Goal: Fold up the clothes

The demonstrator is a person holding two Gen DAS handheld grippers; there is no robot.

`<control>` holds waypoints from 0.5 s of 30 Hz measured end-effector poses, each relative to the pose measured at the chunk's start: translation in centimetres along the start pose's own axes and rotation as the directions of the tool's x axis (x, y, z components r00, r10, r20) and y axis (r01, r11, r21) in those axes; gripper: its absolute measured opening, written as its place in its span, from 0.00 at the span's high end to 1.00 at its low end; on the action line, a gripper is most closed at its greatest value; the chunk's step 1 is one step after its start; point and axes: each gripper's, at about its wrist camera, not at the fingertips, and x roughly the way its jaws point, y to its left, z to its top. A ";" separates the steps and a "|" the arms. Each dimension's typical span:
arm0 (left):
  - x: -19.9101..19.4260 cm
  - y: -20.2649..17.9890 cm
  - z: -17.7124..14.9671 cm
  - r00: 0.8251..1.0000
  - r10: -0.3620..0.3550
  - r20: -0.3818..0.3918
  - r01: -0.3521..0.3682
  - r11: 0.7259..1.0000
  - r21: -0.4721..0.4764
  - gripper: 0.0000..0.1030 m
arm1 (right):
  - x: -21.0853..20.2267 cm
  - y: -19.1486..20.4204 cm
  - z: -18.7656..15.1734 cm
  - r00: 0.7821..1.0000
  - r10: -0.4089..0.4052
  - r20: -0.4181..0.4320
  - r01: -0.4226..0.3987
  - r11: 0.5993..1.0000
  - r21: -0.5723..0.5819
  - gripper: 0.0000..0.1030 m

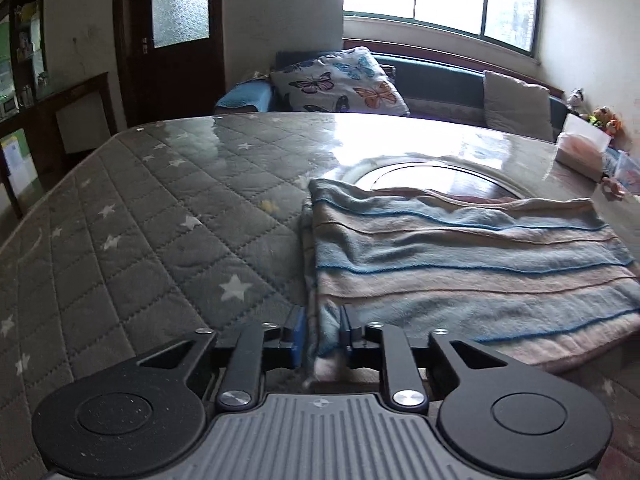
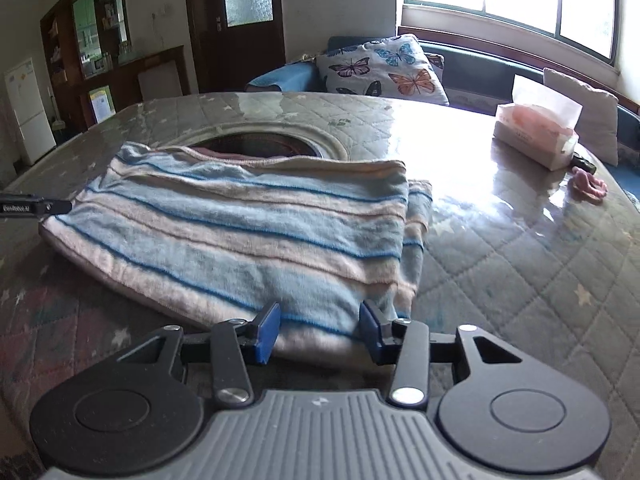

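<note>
A folded striped garment, light blue and pink with thin dark blue lines, lies flat on the quilted table cover. My left gripper is shut on the garment's near left corner, with cloth pinched between the jaws. The garment also shows in the right wrist view. My right gripper is open, its blue pads either side of the garment's near right edge without pinching it. The left gripper's tip shows at the far left of the right wrist view.
A round hole in the table cover lies just beyond the garment. A tissue box and a small pink item sit at the right. A butterfly pillow rests on the bench under the window.
</note>
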 end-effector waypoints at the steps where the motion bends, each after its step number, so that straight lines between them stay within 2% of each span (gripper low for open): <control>1: -0.1 0.0 -0.1 1.000 -0.003 -0.002 0.003 1.000 0.002 0.81 | -0.2 -0.1 0.0 1.000 -0.006 0.000 0.006 1.000 0.005 0.58; 7: -0.1 0.3 -0.2 1.000 -0.014 -0.012 0.014 1.000 -0.015 0.81 | -1.1 -2.1 0.3 0.997 -0.049 0.055 0.043 0.993 0.107 0.56; 12: 0.0 0.3 -0.2 0.999 -0.025 -0.021 0.024 0.999 -0.028 0.84 | 0.5 -4.0 0.5 0.998 -0.049 0.040 0.040 0.980 0.195 0.57; 14: 0.0 0.3 -0.4 0.999 -0.032 -0.025 0.031 0.999 -0.033 0.85 | 1.1 -4.2 0.4 0.998 -0.051 0.037 0.042 0.976 0.213 0.58; 15: 0.0 0.3 -0.5 0.999 -0.034 -0.027 0.034 0.999 -0.032 0.86 | 1.4 -4.3 0.3 0.998 -0.051 0.037 0.042 0.975 0.219 0.65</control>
